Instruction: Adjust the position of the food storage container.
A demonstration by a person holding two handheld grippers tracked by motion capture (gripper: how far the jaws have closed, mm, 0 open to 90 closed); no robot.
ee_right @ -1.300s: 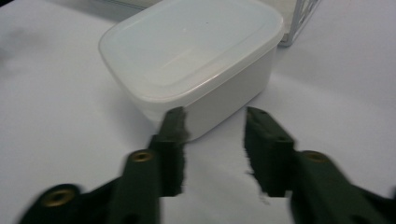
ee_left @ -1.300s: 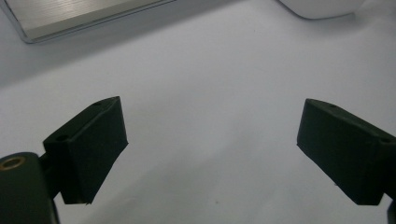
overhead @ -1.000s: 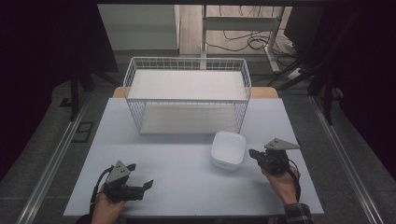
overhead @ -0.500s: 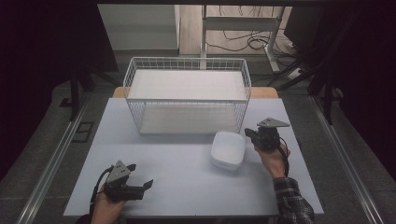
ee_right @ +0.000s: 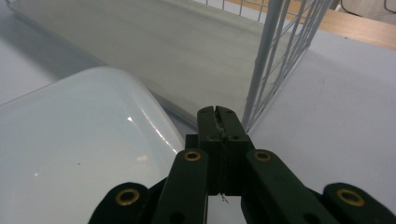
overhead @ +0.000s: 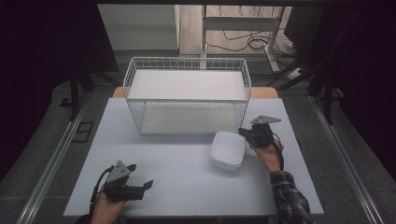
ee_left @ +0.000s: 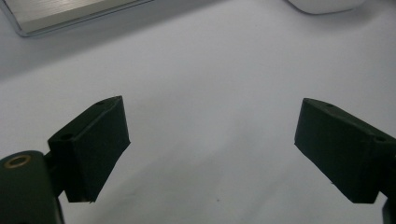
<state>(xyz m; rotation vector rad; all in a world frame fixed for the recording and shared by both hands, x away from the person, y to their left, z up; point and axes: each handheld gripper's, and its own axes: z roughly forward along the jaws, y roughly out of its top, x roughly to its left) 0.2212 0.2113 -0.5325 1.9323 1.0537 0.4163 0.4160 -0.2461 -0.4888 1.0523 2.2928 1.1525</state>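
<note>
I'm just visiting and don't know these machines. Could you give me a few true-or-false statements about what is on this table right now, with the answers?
1. The white wire basket stands at the far side of the pale table. True.
2. The white rounded-square dish lies inside that basket. False: it sits on the table in front of the basket.
3. The left gripper has its jaws wide apart with nothing between them. True.
4. The right gripper is open around the dish. False: its jaws are pressed together beside the dish.
5. The right gripper is nearer the basket than the left one. True.
</note>
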